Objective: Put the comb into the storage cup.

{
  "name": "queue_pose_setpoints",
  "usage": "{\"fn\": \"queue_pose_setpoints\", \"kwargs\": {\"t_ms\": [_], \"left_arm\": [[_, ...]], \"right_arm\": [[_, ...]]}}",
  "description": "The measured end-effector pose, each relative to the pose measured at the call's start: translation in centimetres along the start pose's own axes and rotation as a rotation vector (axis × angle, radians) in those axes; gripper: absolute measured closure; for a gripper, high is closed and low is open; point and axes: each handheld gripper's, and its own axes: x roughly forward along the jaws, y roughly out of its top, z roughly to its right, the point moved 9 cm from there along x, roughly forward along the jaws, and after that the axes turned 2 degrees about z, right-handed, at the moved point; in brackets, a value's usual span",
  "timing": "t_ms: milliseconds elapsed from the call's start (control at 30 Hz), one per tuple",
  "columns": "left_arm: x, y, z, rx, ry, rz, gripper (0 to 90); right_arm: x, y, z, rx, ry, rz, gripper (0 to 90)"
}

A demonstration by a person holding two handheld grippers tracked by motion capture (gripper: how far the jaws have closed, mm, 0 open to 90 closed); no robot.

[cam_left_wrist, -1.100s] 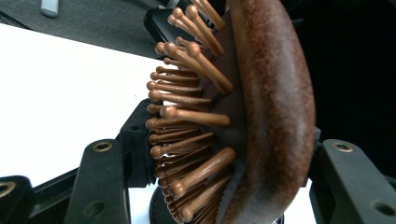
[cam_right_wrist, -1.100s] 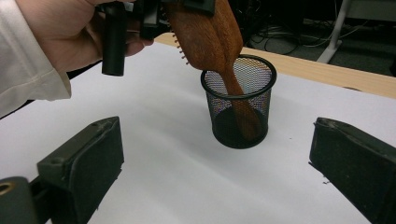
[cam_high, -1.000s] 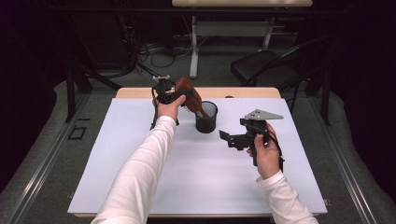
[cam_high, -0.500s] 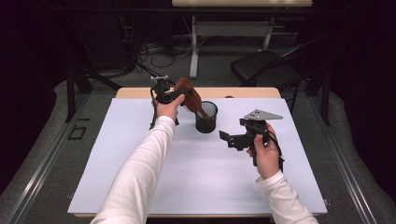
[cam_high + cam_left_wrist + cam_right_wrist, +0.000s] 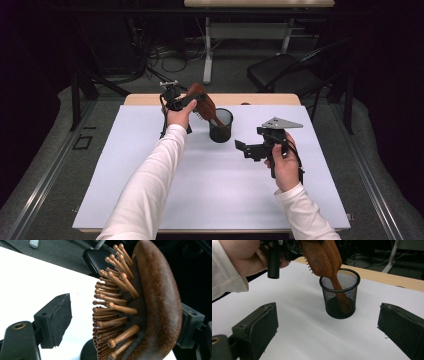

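Where the high view looks down on your white table (image 5: 150, 200), entry one is your left gripper (image 5: 181, 101) at the far edge, its jaws mostly masked by your hand, so their gap is hard to read there. Entry two: the wooden hairbrush (image 5: 202, 102), head up beside that gripper, handle slanting down into the black mesh cup (image 5: 221, 126); the handle's lower end is lost inside the mesh. Entry three: your right gripper (image 5: 243, 148), held above the table near the cup's right, jaws apart with nothing between them.

Left gripper view: the brush head (image 5: 150, 302) is cut off at the bottom edge. Its back lies at the right jaw; whether it touches that pad is probably not decidable, since the wood covers the pad. The left jaw stands clear of the bristle tips, so the grip is released. These jaws have just been opening, with the brush head between them.

Right gripper view: the brush (image 5: 322, 257) is cropped at the top; its handle end rests at the bottom of the cup (image 5: 340, 293). Your left hand (image 5: 242, 257) is partly out of frame.

Against the earlier high view, brush, cup and both hands sit where they were.
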Motion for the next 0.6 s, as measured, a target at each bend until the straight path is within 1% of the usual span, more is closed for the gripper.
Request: {"fn": "queue_pose_setpoints", "kwargs": {"t_ms": [67, 133, 300, 433, 600], "left_arm": [[-0.04, 0.06, -0.09, 0.001, 0.007, 0.002, 13.4], [-0.09, 0.11, -0.09, -0.009, 0.001, 0.002, 9.8], [-0.13, 0.22, -0.04, -0.007, -0.003, 0.005, 0.5], [-0.13, 0.21, -0.04, -0.003, 0.0, 0.003, 0.4], [-0.21, 0.26, 0.25, 0.001, -0.018, 0.002, 0.4]], "right_arm": [[0.02, 0.01, -0.01, -0.001, 0.0, 0.002, 2.7], [0.05, -0.01, -0.03, -0.002, 0.0, 0.001, 2.7], [0.07, -0.03, -0.07, -0.001, 0.001, 0.0, 2.7], [0.08, -0.04, -0.02, -0.004, 0.0, 0.0, 2.7], [0.04, -0.01, -0.03, -0.003, 0.0, 0.001, 2.8]]}}
